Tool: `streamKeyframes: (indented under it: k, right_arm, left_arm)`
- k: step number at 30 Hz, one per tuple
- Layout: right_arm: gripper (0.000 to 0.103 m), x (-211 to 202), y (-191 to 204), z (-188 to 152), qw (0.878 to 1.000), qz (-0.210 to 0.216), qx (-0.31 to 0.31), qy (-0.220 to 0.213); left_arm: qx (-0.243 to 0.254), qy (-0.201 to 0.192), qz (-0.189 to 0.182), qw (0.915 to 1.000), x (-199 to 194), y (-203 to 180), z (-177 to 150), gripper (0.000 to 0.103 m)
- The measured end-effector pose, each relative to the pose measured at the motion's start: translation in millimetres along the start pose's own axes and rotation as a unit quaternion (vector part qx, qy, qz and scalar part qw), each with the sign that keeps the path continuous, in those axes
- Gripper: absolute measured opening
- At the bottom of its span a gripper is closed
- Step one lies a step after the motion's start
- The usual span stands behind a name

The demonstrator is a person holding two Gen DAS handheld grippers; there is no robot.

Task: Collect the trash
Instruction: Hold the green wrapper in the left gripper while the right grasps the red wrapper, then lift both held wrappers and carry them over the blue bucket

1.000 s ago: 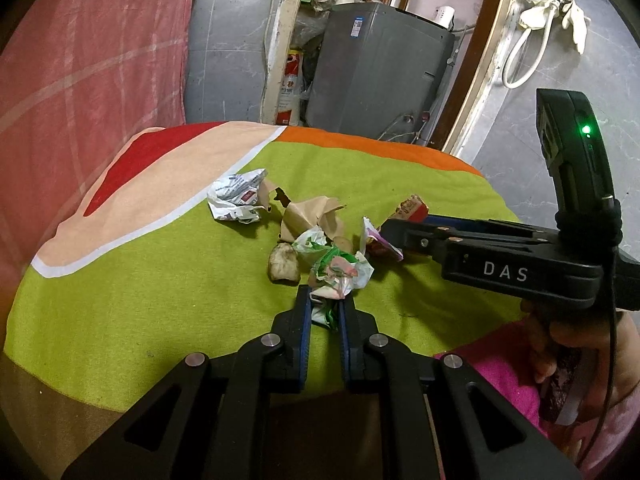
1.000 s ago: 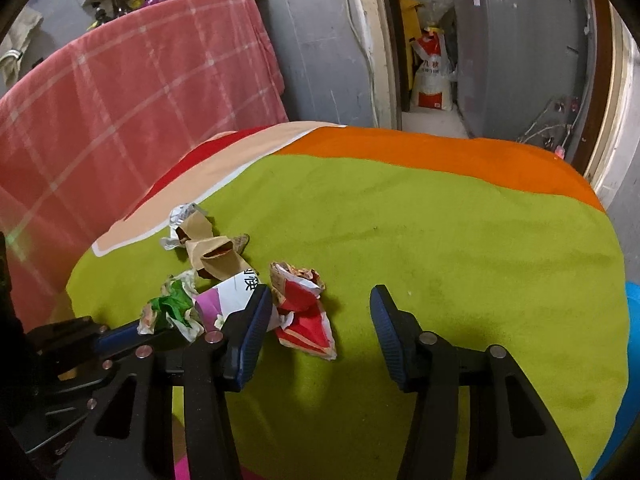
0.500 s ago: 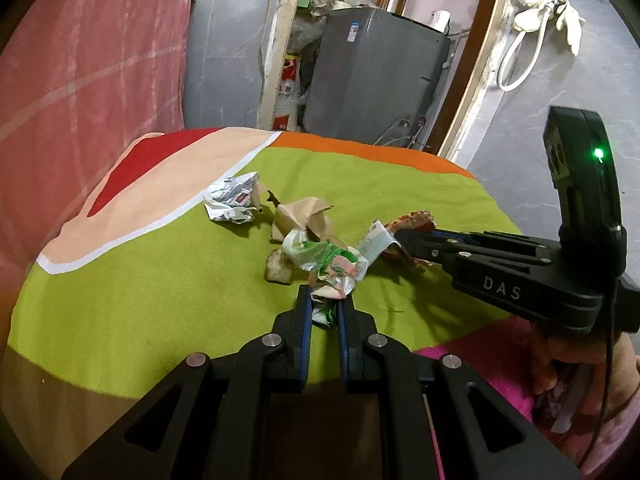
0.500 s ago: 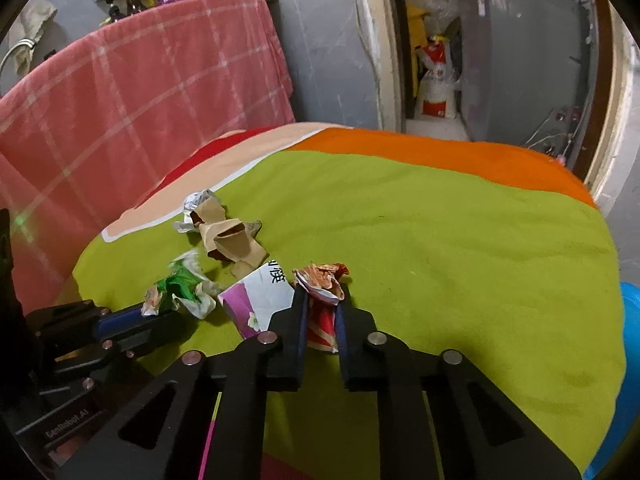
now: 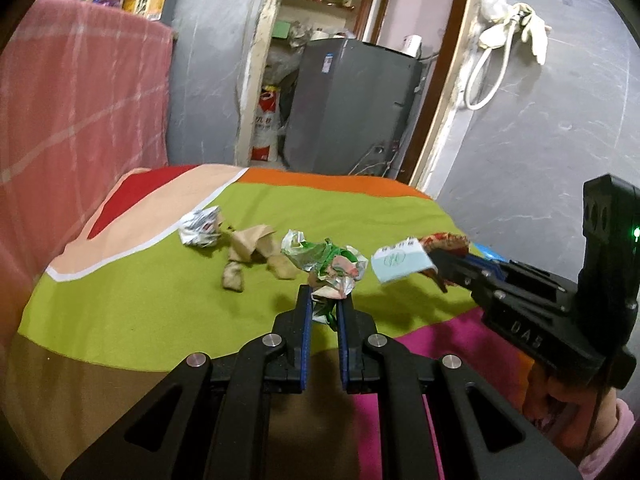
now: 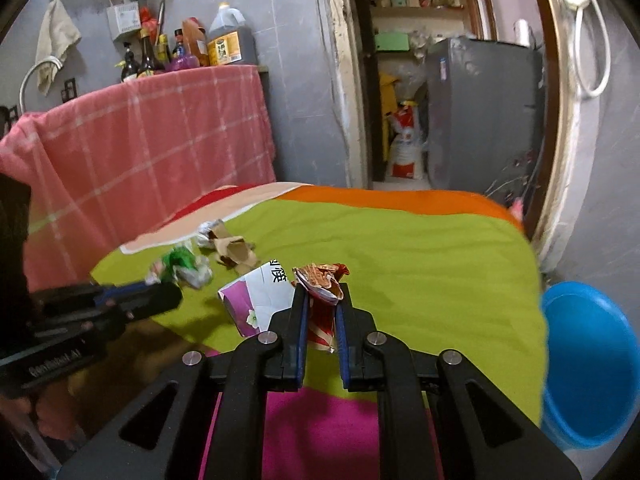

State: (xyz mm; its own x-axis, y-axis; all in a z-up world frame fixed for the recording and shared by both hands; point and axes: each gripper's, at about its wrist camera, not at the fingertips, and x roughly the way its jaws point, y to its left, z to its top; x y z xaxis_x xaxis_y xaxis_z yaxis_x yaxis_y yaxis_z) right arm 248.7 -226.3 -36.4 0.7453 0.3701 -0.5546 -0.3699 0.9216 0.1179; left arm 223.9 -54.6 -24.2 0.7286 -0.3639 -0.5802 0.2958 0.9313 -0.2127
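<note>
Both grippers loaded — left gripper (image 5: 324, 304) clamped on green crumpled wrapper (image 5: 328, 264), right gripper (image 6: 322, 300) pinching red wrapper (image 6: 320, 280) plus white carton (image 6: 256, 300), above the bedspread (image 6: 420, 256). Keep squeeze firm, swing toward blue bin (image 6: 588, 364) — carton may slip.

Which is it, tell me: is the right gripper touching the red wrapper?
Touching. The right wrist view shows the right gripper shut on the red wrapper, its blue pads pressed against both sides of the crumpled foil.

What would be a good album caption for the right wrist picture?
Right gripper clamps a crumpled red-and-white wrapper above the lime-green cloth, blue plastic tub nearby.
</note>
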Motion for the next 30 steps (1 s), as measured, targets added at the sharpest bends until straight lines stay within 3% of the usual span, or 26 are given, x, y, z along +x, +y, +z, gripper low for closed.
streamKeyframes:
  k: [11, 15, 19, 30]
  right_arm:
    - [0.012, 5.6, -10.6, -27.5, 0.997, -0.044, -0.014, 0.068]
    - [0.014, 3.2, -12.8, -29.4, 0.997, -0.037, -0.004, 0.062]
    - [0.028, 1.8, -13.1, -29.1, 0.998, -0.029, 0.003, 0.055]
    - [0.025, 4.7, -15.5, -21.6, 0.999, -0.022, 0.012, 0.037]
  left_arm:
    - [0.015, 0.035, 0.006, 0.9992, 13.2, -12.7, -18.4, 0.009]
    - [0.01, 0.037, 0.004, 0.9993, 13.6, -9.3, -19.9, 0.009]
    - [0.01, 0.036, 0.004, 0.9993, 14.2, -8.0, -19.5, 0.009]
    - [0.004, 0.035, 0.004, 0.9994, 14.3, -9.5, -20.2, 0.009]
